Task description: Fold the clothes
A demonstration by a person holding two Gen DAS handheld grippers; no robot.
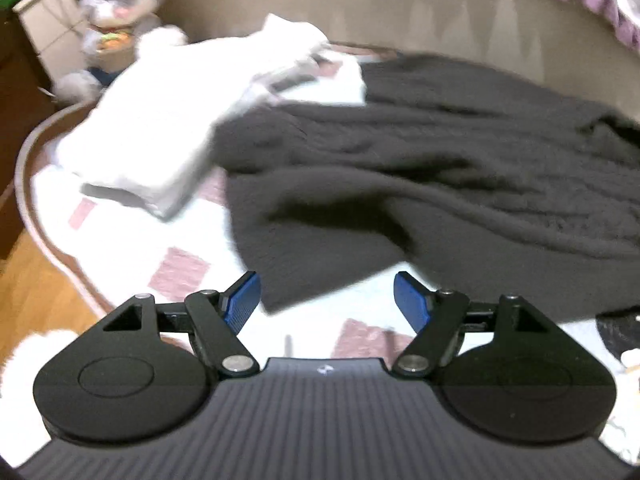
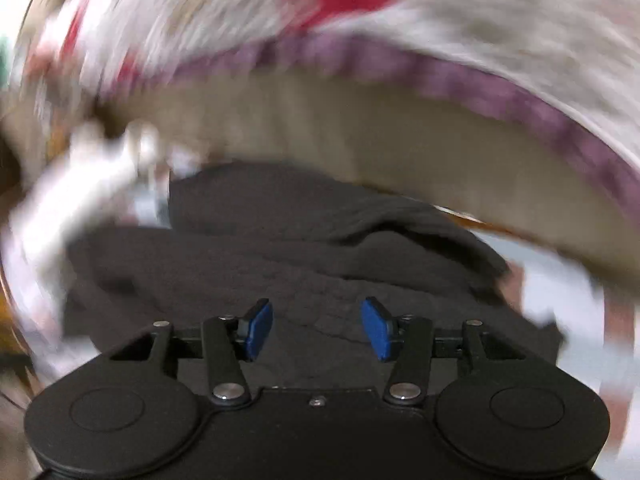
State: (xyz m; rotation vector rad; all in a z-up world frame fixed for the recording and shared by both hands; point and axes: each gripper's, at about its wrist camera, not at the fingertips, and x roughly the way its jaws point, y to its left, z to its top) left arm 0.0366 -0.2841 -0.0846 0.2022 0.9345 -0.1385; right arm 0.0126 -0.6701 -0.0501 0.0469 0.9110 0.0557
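Note:
A dark grey knitted garment (image 1: pixel 420 184) lies rumpled across the bed, its near edge just ahead of my left gripper (image 1: pixel 327 300). That gripper is open, blue pads wide apart, nothing between them. To the garment's left sits a folded white garment (image 1: pixel 160 120). In the blurred right wrist view the same dark garment (image 2: pixel 300 264) fills the middle. My right gripper (image 2: pixel 317 330) hovers over it with its blue pads apart and nothing pressed between them.
The bed has a white sheet with pink squares (image 1: pixel 180 272) and a beige padded headboard (image 1: pixel 420 8). A grey plush rabbit (image 1: pixel 116 12) sits at the far left corner by a cardboard box (image 1: pixel 44 20). A floral quilt with purple trim (image 2: pixel 360 40) hangs behind. Wooden floor (image 1: pixel 36 300) shows at left.

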